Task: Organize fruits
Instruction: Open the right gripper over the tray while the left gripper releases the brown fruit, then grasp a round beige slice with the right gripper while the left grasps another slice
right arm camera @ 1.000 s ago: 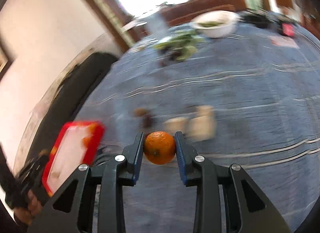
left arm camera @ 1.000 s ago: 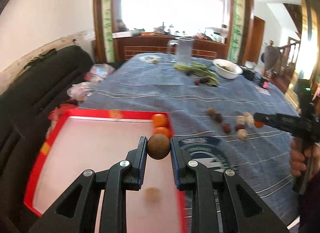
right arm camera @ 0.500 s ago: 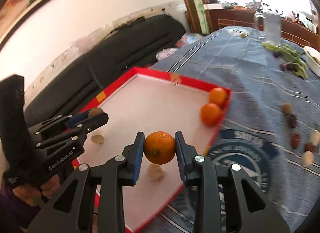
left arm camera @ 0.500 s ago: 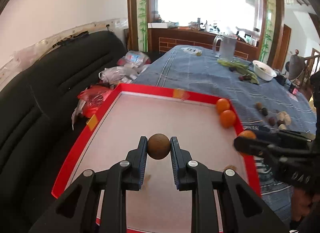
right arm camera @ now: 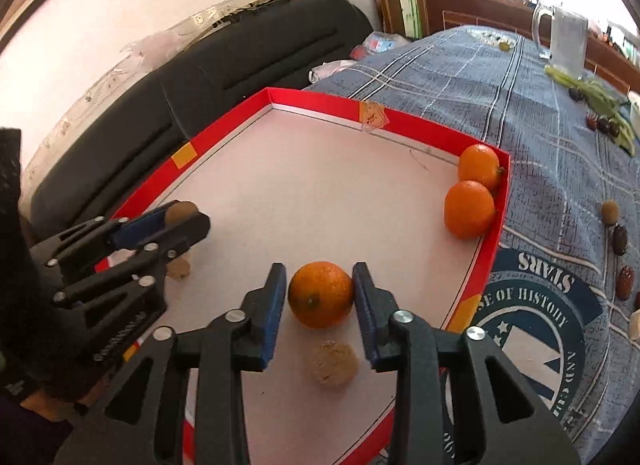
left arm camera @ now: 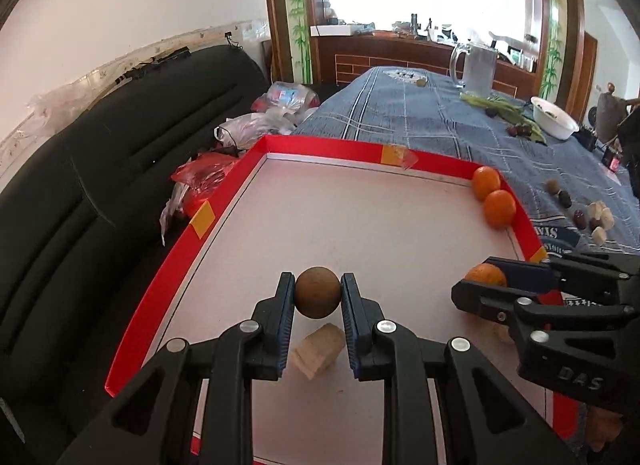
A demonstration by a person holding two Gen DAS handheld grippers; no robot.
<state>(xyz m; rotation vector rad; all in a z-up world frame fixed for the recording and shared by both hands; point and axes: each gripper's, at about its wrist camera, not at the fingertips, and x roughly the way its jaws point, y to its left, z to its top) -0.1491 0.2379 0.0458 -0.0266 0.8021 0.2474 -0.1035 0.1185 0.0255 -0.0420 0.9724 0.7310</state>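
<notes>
While the left gripper (left arm camera: 318, 298) clamps a brown fruit (left arm camera: 318, 292) above the red tray (right arm camera: 496, 233), the right gripper (right arm camera: 320, 297) pinches an orange (right arm camera: 321, 294), two oranges (right arm camera: 469, 209) ahead-right of it

Far ahead of my grippers I see a glass pitcher (left arm camera: 478, 67) on the blue tablecloth (left arm camera: 400, 113), a white bowl (left arm camera: 554, 122) to its right, and a black sofa (left arm camera: 100, 169) off left.
</notes>
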